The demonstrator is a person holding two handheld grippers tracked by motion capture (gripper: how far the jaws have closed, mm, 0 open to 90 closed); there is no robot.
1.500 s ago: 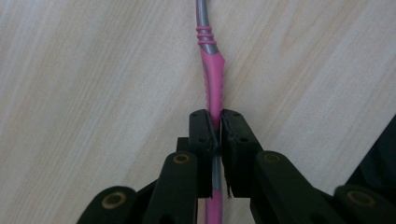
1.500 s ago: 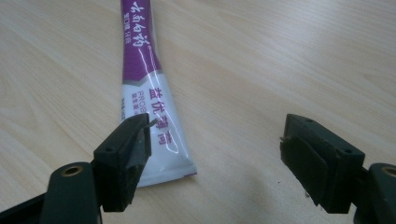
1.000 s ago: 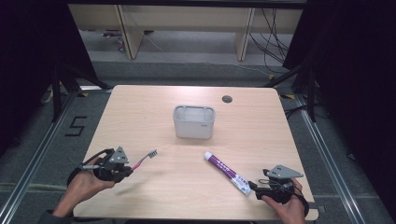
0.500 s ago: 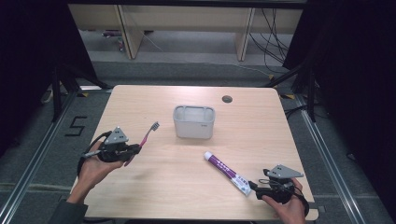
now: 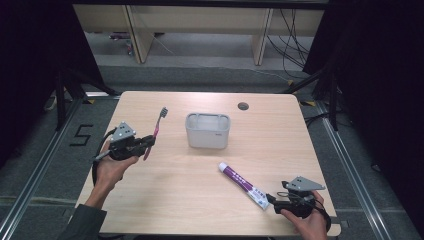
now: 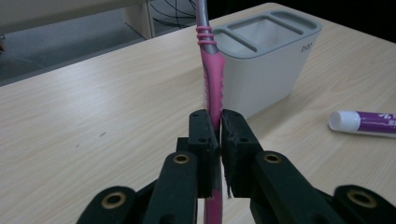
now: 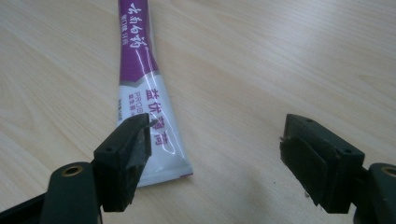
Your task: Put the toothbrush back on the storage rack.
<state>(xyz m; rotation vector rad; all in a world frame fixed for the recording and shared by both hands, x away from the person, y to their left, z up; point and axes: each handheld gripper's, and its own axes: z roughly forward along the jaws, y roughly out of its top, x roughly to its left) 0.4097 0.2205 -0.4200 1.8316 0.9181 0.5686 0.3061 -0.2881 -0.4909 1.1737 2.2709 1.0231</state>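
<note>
Left gripper (image 5: 145, 145), raised left of the grey plastic holder (image 5: 208, 131), clamps a pink toothbrush (image 5: 156, 131); right gripper (image 5: 274, 201) rests, jaws apart, by the purple toothpaste tube (image 5: 244, 185).

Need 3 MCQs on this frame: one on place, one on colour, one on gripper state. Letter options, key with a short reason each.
1. Where does the toothpaste tube lie?
A. inside the holder
B. on the table, between the holder and the right gripper
C. in the left gripper

2. What colour is the toothbrush handle?
A. pink
B. green
C. yellow

3. How does the right gripper stand?
A. shut on the tube
B. shut on nothing
C. open

Key:
1 B: it lies flat on the wood, nearer than the grey holder.
2 A: pink shows between the clamped pads of the left gripper.
3 C: its pads stand wide apart, beside the tube's end.
</note>
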